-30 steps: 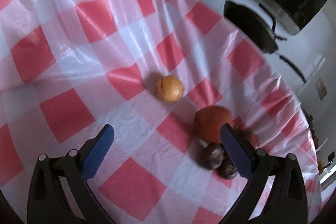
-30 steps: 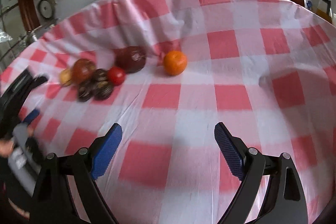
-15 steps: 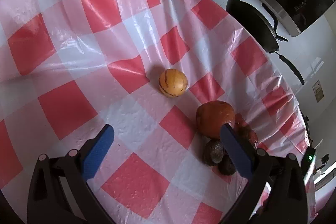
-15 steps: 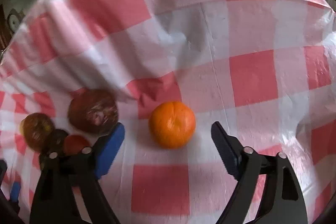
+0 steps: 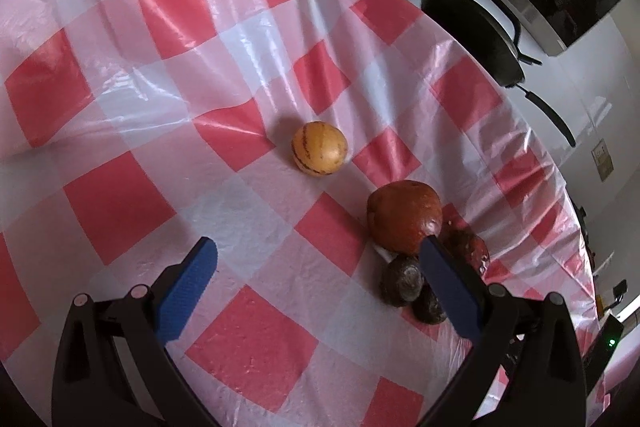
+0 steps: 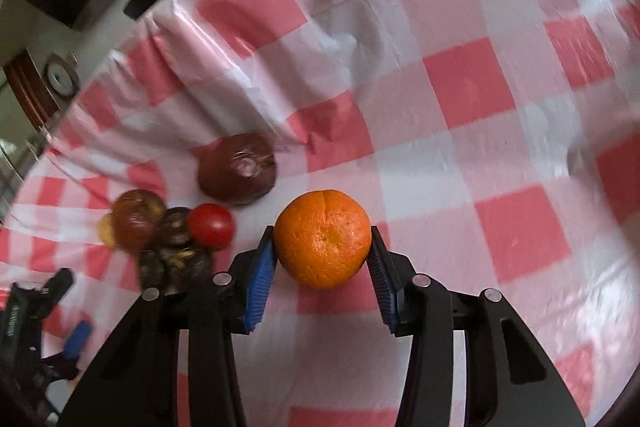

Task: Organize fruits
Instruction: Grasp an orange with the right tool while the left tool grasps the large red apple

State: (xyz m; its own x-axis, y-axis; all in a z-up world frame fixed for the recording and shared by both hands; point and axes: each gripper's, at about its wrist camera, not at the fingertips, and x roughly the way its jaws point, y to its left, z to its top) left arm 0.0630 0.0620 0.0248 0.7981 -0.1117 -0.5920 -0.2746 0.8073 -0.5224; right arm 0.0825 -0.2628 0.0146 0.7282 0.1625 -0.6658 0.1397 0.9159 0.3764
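Blue-padded fingers (image 6: 262, 269) of the right gripper (image 6: 323, 267) stand closed against the two sides of the orange (image 6: 323, 238), having just been closing, with the fruit lodged between the pads near their tips and apparently resting on the checked tablecloth (image 6: 460, 95). Left gripper (image 5: 320, 281), by contrast, hovers with its jaws wide and nothing between them, its right finger (image 5: 448, 287) overlapping in the view a cluster of fruit. Step in hand, as judged from the scene: the grasp of the orange is being completed so that it can be carried toward the other fruit. To the left of the orange, apart from it, lie a small red tomato (image 6: 211, 225), a large dark red fruit (image 6: 238, 174) farther off, a brownish round fruit (image 6: 136, 219) and several dark wrinkled fruits (image 6: 176, 231) gathered together; blur hides finer detail there. In the left wrist view a yellow striped fruit (image 5: 319, 155) sits alone, beyond the open jaws and apart from the cluster on its right. Next move likely calls for a firm but gentle hold, a clean lift off the slippery cloth, and a short carry leftward without knocking the tomato, since round fruit may roll when nudged.
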